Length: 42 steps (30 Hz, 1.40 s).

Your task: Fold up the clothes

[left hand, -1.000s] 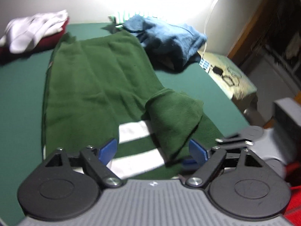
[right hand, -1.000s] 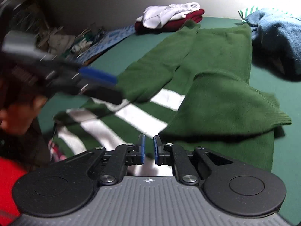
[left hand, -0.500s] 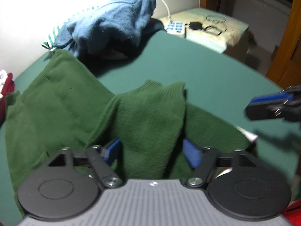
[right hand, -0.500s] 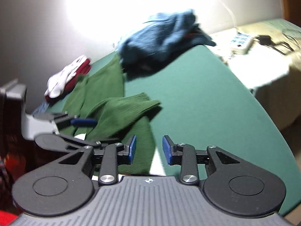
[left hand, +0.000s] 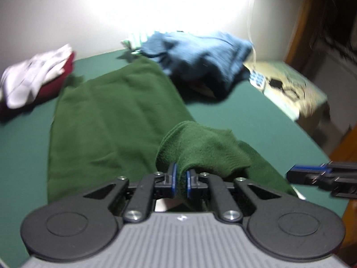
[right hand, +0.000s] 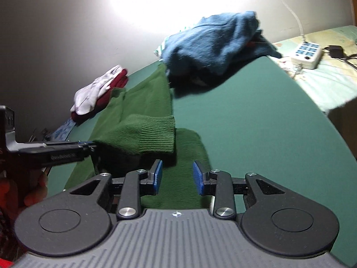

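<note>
**Green table, left claw now clamped on the sweater sleeve**

The table [left hand: 234,120] is covered in flat green cloth under a hard glare on the pale wall.

Left wrist view: the green sweater [left hand: 107,120] lies spread from the centre of the frame toward the upper left. Its sleeve [left hand: 200,147] is bunched into a hump at centre, just above my left claw [left hand: 179,183]. Half a second ago this claw stood wide with the sleeve lying between its pads; now the pads are nearly together with a ridge of sleeve fabric pinched between them. My right claw [left hand: 321,175] shows at the right edge, apart from the sweater. A blue garment [left hand: 200,55] is heaped at upper centre, and a white and maroon pile [left hand: 35,78] sits at upper left.

Right wrist view: the right claw [right hand: 177,177] at lower centre has opened wider than it was half a second ago and holds nothing; sweater cloth lies beyond it. The ribbed cuff [right hand: 158,131] stands lifted at centre, with the left claw [right hand: 89,145] gripping the sleeve from the left side.

I read this as a sleeve fold in hand: the sleeve is secured and raised, ready to be carried across the body of the sweater.
</note>
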Each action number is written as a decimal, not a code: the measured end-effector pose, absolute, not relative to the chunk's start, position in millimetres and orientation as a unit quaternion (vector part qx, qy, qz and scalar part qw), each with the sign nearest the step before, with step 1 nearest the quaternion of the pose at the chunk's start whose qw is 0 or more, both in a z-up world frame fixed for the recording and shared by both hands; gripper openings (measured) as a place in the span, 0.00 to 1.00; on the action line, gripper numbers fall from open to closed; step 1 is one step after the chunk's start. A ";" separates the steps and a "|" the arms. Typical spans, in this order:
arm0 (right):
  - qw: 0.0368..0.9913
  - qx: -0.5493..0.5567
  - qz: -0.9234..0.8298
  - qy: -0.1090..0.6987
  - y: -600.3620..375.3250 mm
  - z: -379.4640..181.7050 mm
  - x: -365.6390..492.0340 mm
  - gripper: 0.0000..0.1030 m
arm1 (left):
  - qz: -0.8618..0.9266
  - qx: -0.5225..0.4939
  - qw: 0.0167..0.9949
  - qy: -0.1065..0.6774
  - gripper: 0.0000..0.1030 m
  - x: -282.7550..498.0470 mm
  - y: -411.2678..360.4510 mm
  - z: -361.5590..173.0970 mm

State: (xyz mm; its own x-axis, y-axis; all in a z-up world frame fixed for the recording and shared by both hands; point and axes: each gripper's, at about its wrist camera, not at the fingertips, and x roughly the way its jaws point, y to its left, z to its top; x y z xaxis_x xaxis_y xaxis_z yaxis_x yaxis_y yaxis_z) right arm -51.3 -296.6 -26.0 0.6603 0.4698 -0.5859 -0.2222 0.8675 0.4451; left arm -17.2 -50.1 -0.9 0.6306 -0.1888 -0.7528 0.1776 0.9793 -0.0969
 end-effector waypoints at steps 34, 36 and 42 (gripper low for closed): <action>0.906 -0.033 0.151 0.394 -226.7 -42.8 -32.6 0.24 | -0.144 0.294 0.883 0.336 0.45 -72.3 -101.4 -25.1; 0.910 -0.030 0.146 0.387 -223.9 -45.4 -37.4 0.25 | -0.152 0.303 0.875 0.346 0.45 -63.9 -102.5 -34.7; 0.926 -0.041 0.132 0.351 -217.5 -52.8 -49.8 0.26 | -0.163 0.267 0.885 0.346 0.38 -53.1 -86.2 -41.2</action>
State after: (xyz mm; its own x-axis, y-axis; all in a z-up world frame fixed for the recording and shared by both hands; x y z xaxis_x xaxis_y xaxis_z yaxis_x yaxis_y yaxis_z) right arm -49.8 -217.5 -52.8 0.7184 0.2157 -0.6614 -0.2738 0.9616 0.0162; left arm -53.1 -86.2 -41.2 0.7079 -0.1027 -0.6988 0.4724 0.8044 0.3603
